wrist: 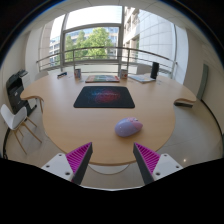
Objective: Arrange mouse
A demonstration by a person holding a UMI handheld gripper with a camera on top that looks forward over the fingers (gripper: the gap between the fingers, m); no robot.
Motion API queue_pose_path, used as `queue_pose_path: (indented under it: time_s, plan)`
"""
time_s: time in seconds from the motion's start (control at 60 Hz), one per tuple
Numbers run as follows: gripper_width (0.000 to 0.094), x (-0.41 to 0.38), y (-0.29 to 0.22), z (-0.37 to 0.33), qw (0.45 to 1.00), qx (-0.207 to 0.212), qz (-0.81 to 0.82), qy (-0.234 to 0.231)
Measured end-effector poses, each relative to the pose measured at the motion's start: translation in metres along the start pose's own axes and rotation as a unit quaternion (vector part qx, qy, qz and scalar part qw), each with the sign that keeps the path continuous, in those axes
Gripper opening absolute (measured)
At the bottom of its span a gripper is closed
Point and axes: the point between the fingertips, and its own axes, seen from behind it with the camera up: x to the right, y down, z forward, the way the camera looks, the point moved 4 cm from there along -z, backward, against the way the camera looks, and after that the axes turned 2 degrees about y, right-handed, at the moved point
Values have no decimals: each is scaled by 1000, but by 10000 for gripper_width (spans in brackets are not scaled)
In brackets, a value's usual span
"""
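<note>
A pale lilac mouse (128,127) lies on the round wooden table (60,115), just ahead of my fingers and slightly to the right. A dark mouse mat (104,97) with a coloured pattern lies beyond it, near the table's middle. My gripper (113,160) is open and empty, held above the table's near edge. Its pink pads (80,157) stand wide apart, with nothing between them.
A keyboard (101,78) lies beyond the mat. A dark speaker-like object (155,70) and a laptop (142,77) stand at the far right of the table. A white chair (14,119) stands at the left. Large windows with a railing are behind.
</note>
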Motion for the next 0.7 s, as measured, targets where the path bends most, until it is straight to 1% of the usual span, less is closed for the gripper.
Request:
queue_pose_path:
  time_s: [0.067,0.183,0.233,0.283,0.433,0.5,0.55,0.583,0.617,0.667,0.7]
  plan:
    - [839,17,-5,30,1000,4,13,-1]
    - [840,35,-8,74,999,-12,39,-10]
    - [842,37,-11,85,998,-18,54,-19]
    - [841,40,-22,94,998,-9,58,-24]
    - [837,33,-43,118,997,-11,70,-43]
    - [828,24,-50,129,997,-14,61,-42]
    - [798,20,-50,134,998,-15,48,-29]
    - [760,18,-51,137,999,-15,37,-19]
    - [695,25,-52,142,999,-16,26,-8]
    - [571,21,-57,145,1000,-14,18,2]
    - [571,19,-57,144,1000,-16,23,3]
